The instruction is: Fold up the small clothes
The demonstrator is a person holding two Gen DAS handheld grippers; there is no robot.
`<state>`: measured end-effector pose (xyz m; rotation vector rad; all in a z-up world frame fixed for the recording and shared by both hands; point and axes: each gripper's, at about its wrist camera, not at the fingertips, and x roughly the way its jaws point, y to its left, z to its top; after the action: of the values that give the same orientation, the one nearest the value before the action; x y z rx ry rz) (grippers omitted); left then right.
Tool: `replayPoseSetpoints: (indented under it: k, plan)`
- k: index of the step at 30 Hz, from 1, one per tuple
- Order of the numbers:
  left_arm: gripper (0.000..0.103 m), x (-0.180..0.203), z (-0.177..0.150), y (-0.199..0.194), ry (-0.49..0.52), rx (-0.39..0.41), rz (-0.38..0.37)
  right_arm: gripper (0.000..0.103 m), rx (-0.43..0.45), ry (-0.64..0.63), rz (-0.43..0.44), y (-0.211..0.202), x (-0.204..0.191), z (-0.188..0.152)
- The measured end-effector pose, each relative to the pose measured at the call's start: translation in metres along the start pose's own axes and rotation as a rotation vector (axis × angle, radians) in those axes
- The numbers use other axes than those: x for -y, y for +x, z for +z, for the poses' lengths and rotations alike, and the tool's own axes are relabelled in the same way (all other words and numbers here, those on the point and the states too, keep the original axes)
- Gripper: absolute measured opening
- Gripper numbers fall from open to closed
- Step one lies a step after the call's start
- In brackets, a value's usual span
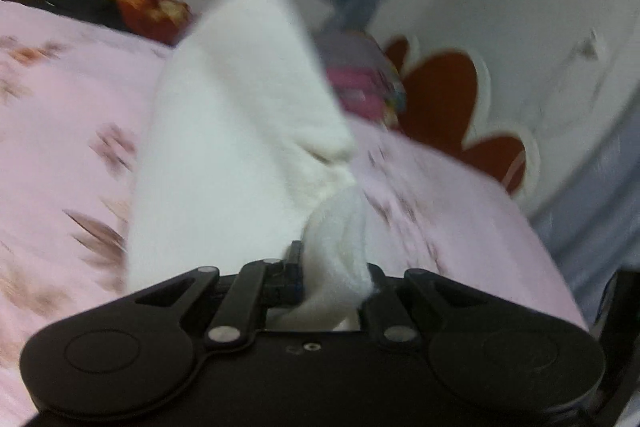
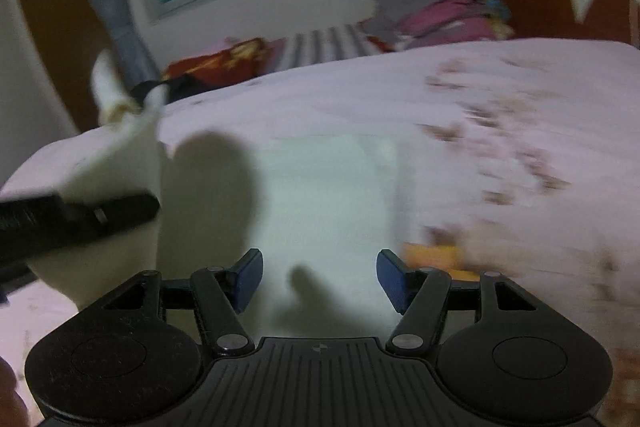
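Left wrist view showed our left tool [image 1: 320,267] clenched on a bunched edge of the white garment [image 1: 240,131], which rose from its jaws and hung above the pink floral bed sheet [image 1: 68,115]. Motion blur softened the cloth, so we could not tell what kind of garment it was. Beyond it, a stack of folded clothes [image 1: 364,83] sat on the bed against the white-and-red headboard [image 1: 440,95], and a red patterned bundle [image 1: 140,11] lay at the bed's far edge.

From the right wrist view, our right tool [image 2: 320,279] was released, its blue-padded fingers [image 2: 250,277] spread wide with nothing between them. It hovered just over the flat part of the white garment [image 2: 328,195], spread on the bed sheet [image 2: 440,99]. At the left, the left tool [image 2: 80,219] lifted one side of the garment off the bed. An orange item [image 2: 436,255] lay just beside the garment's right edge; we could not tell what it was. We saw no containers.
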<state>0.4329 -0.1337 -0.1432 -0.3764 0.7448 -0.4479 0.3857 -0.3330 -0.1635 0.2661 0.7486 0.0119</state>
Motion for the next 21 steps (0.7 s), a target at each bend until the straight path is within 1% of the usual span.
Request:
replayPoseSetpoints:
  k: [2,3,4,5,6,7,8,9,11,13,15,17,21]
  plan:
    - [0.007,0.013,-0.016,0.013,0.048,-0.049,-0.006,0.063,-0.002,0.028,-0.030,-0.008,0.023,-0.002]
    - [0.007,0.019,-0.024,0.020,0.072,-0.078,0.006,0.063,-0.003,0.044,-0.042,-0.012,0.033,-0.003]
    - [0.010,0.022,-0.033,0.024,0.079,-0.106,0.023,0.063,-0.002,0.056,-0.049,-0.015,0.041,-0.004]
    - [0.015,0.025,-0.040,0.025,0.082,-0.121,0.025,0.063,-0.001,0.066,-0.050,-0.018,0.048,-0.003]
    - [0.018,0.026,-0.045,0.025,0.097,-0.124,0.034,0.063,0.005,0.072,-0.047,-0.021,0.052,-0.002]
    - [0.023,0.027,-0.048,0.023,0.105,-0.120,0.030,0.063,0.013,0.079,-0.042,-0.024,0.057,-0.001]
    - [0.031,0.027,-0.048,0.018,0.096,-0.127,0.009,0.063,0.018,0.087,-0.031,-0.026,0.061,0.002]
    - [0.037,0.026,-0.048,0.014,0.082,-0.141,-0.022,0.063,0.018,0.095,-0.012,-0.027,0.063,0.004]
    - [0.056,0.027,-0.046,0.006,0.084,-0.155,-0.060,0.064,0.022,0.115,0.044,-0.030,0.064,0.009]
    - [0.065,0.032,-0.045,-0.008,0.102,-0.170,-0.107,0.063,0.018,0.123,0.085,-0.028,0.058,0.013]
    - [0.065,0.031,-0.046,-0.028,0.127,-0.174,-0.128,0.063,-0.001,0.126,0.130,-0.020,0.052,0.018]
    - [0.065,0.019,-0.044,-0.047,0.116,-0.153,-0.102,0.063,-0.033,0.130,0.155,-0.009,0.044,0.019]
    - [0.066,-0.013,-0.028,-0.068,0.062,-0.079,0.016,0.063,-0.054,0.107,0.171,0.006,0.029,0.017]
